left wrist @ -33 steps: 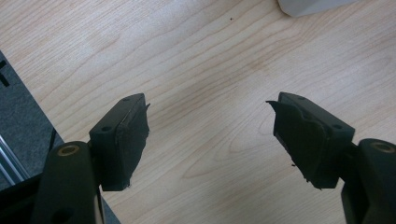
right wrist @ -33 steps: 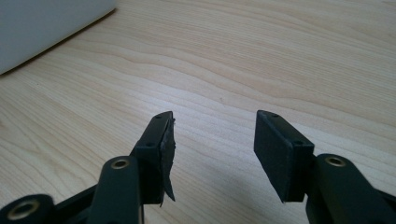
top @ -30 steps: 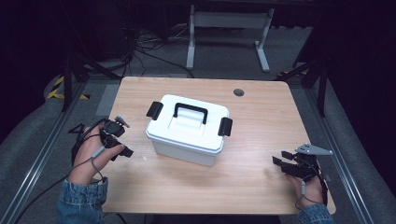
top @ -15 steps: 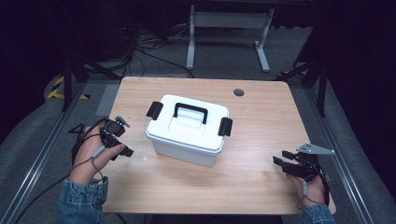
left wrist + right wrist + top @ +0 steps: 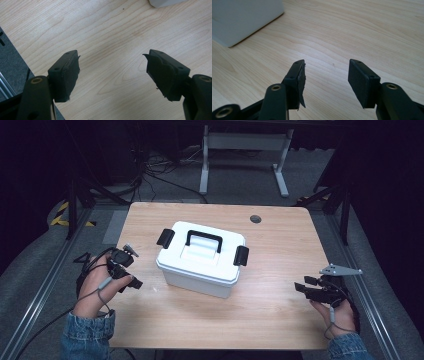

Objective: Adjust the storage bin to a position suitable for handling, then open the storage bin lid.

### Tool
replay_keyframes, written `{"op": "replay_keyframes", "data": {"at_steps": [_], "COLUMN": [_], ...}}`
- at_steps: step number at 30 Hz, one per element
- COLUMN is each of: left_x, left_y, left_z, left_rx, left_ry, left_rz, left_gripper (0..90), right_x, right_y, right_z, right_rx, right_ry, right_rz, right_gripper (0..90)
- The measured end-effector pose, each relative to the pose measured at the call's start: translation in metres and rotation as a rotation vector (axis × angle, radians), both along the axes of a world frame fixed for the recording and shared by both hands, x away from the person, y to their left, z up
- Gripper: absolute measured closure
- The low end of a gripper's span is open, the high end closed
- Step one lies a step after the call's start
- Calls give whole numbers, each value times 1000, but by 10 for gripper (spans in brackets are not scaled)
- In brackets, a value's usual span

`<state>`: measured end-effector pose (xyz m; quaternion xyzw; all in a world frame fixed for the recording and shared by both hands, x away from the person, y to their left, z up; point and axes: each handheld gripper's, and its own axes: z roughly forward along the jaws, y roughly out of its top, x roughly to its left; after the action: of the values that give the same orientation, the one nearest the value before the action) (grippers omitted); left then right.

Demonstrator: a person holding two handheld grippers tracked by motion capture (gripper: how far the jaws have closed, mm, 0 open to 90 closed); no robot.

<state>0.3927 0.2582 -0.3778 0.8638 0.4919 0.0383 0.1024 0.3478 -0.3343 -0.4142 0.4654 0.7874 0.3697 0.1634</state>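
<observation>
My left gripper [image 5: 131, 282] and right gripper [image 5: 303, 288] rest wide apart at the table [image 5: 280, 240] edges, jaws open and empty, flanking the white box [image 5: 201, 258] in the middle, its lid latched, ready for both clips.

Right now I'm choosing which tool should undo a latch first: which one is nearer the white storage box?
Left. The left tool sits just off the white storage box at its left side; the right tool rests farther off near the table's right edge, both open.
</observation>
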Motion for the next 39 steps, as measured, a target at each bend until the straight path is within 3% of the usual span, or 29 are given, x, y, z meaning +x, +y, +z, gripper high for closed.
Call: {"op": "replay_keyframes", "data": {"at_steps": [8,22,39], "left_x": [2,10,3], "left_y": [1,-5,1], "left_z": [1,-1,0], "left_rx": [2,2,-4], "left_ry": [1,11,9], "left_rz": [-7,-25,-14], "left_gripper": [273,268,267], "right_x": [12,27,52], "right_y": [21,64,130], "right_z": [27,81,118], "right_rx": [-31,-77,-84], "right_ry": [17,1,0], "right_rz": [72,178,342], "right_gripper": [478,473,469]}}
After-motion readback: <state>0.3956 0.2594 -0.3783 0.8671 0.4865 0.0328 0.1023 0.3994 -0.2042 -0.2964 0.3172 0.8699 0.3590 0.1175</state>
